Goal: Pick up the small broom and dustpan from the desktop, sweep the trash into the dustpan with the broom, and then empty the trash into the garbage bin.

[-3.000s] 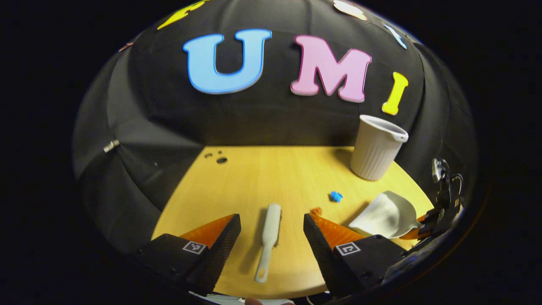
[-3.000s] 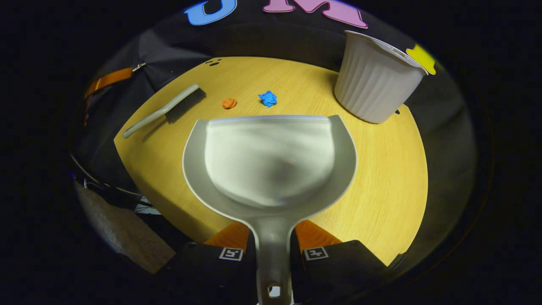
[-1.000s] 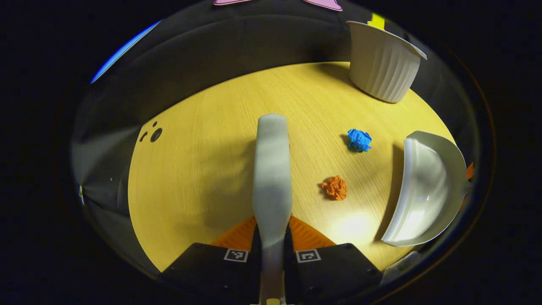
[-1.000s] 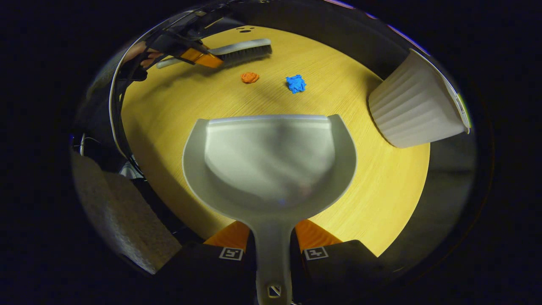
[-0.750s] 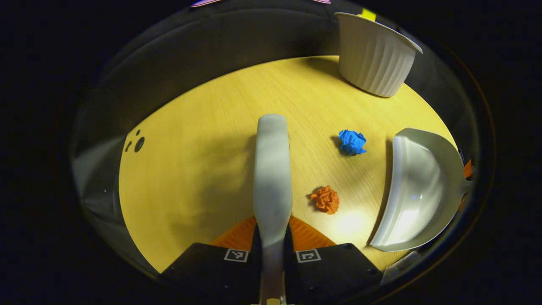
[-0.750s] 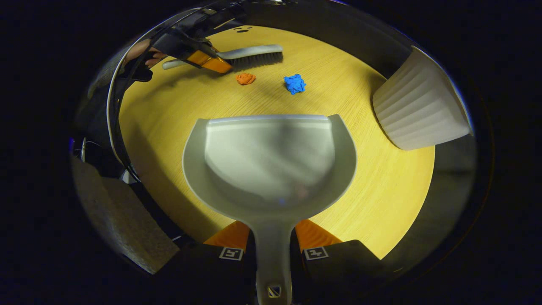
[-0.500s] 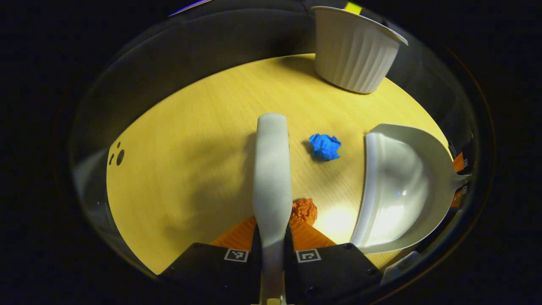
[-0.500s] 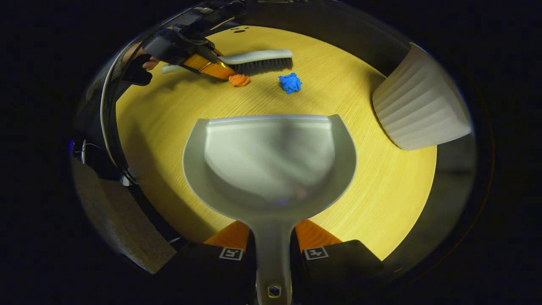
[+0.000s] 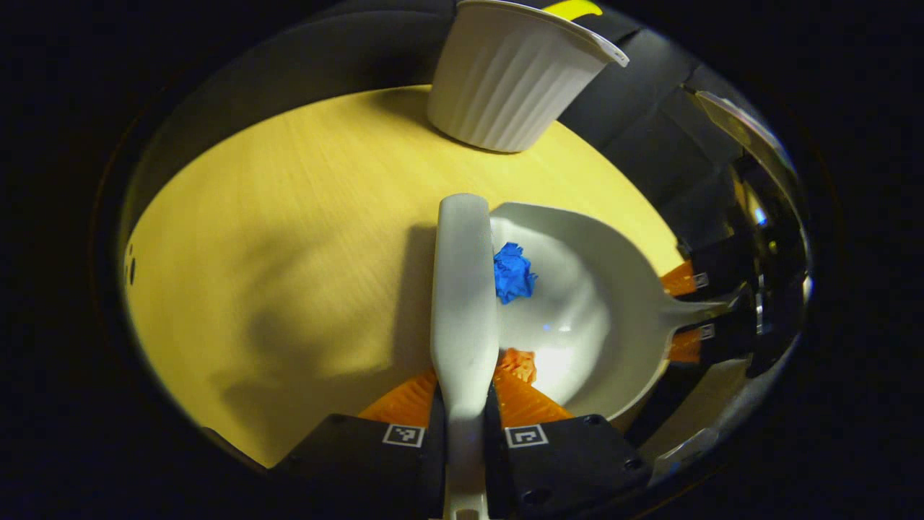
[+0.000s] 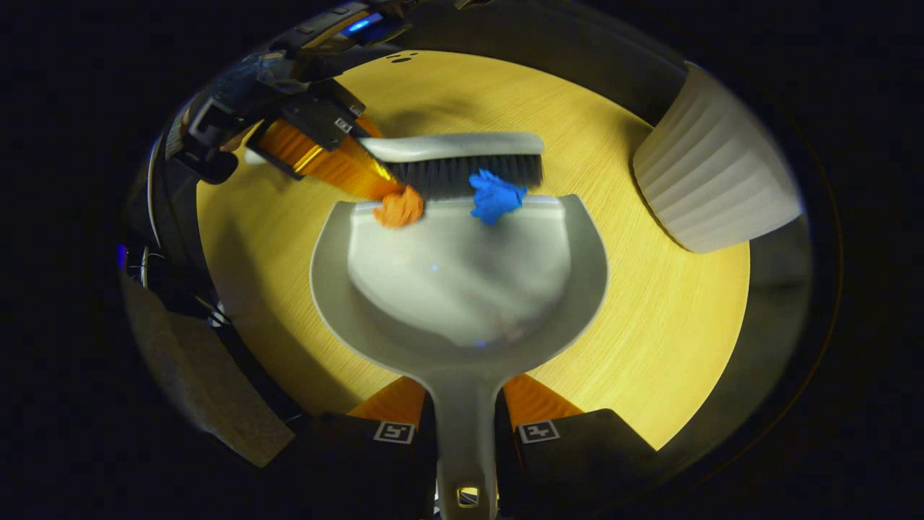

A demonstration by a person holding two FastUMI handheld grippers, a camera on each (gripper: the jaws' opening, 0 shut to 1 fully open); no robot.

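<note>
Left gripper [image 9: 463,404] clamps the pale grey plastic broom [image 10: 462,155], right gripper [image 10: 465,415] the grey plastic dustpan [image 10: 462,289] — bristles lie along its lip, crumpled blue paper [image 10: 494,195] and orange paper [image 10: 399,208] just inside, white ribbed bin [image 10: 711,173] beyond.

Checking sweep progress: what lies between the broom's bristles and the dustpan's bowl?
In the right gripper view, the blue scrap and orange scrap sit at the dustpan lip, against the broom bristles.
</note>
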